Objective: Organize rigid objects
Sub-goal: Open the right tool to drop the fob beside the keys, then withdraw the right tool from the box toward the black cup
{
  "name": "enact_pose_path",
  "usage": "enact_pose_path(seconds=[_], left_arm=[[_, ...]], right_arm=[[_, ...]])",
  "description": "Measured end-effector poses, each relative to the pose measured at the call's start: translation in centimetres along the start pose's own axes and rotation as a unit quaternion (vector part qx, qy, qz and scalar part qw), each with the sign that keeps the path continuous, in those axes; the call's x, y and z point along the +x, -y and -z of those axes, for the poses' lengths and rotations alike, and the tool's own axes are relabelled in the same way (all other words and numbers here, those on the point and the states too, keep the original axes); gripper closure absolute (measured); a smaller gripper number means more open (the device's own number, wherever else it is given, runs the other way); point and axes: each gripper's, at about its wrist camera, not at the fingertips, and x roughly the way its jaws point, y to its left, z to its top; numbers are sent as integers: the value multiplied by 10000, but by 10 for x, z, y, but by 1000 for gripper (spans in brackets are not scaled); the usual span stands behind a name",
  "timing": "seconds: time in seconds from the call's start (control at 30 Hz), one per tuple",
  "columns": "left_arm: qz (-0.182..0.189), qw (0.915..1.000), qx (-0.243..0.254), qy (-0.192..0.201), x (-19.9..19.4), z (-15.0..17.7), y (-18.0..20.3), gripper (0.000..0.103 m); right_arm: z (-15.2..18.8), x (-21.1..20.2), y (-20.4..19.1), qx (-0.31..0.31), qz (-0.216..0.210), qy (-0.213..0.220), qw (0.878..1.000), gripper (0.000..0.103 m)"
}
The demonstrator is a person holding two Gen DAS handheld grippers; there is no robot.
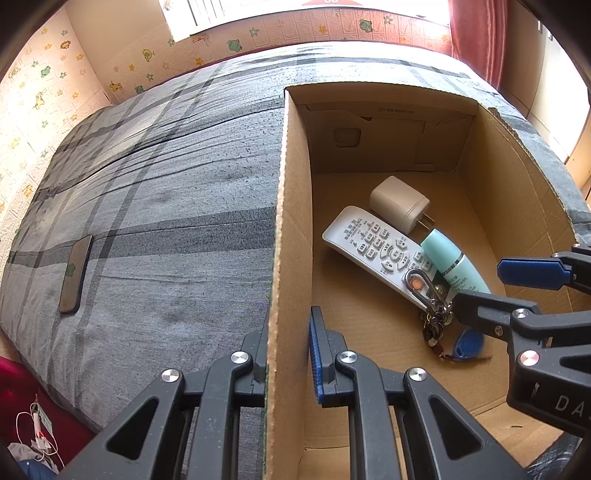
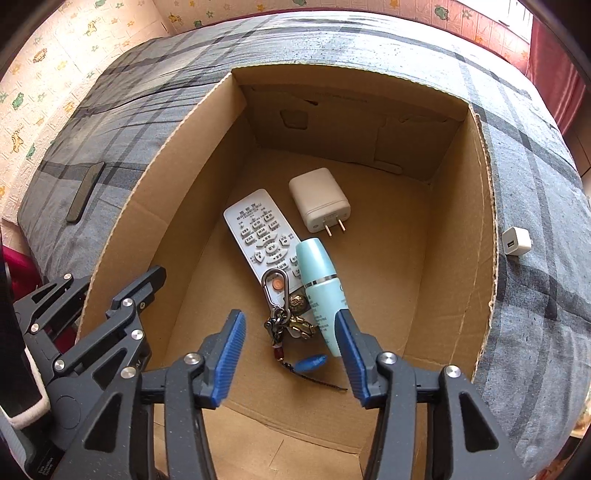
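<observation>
An open cardboard box [image 1: 291,206] [image 2: 484,206] stands on a grey plaid bed. Inside lie a white remote [image 1: 373,247] [image 2: 262,232], a beige plug adapter [image 1: 399,201] [image 2: 319,199], a pale green bottle [image 1: 458,264] [image 2: 321,291] and a key bunch with a carabiner and blue tag [image 1: 436,314] [image 2: 288,321]. My left gripper [image 1: 288,354] straddles the box's left wall, one finger on each side, with a small gap. My right gripper [image 2: 291,354] is open and empty above the keys and bottle; it also shows in the left wrist view [image 1: 517,288].
A dark phone [image 1: 75,275] [image 2: 85,192] lies on the bed left of the box. A small white USB charger [image 2: 515,242] lies on the bed right of the box. Patterned wall panels and a red curtain [image 1: 476,33] stand behind the bed.
</observation>
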Motion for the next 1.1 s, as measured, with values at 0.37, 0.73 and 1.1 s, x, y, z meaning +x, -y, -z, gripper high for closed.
enact_pose_path(seconds=[0.37, 0.73, 1.1], left_arm=[[-1, 10000, 1, 1, -1, 0, -1, 87], [-17, 10000, 16, -4, 0, 0, -1, 87], [6, 10000, -25, -7, 0, 0, -1, 87]], right_arm=[[-4, -23, -2, -66, 108, 295, 9995, 31], [-7, -52, 1, -176, 202, 646, 9976, 0], [-7, -81, 42, 64, 278, 896, 9956, 0]])
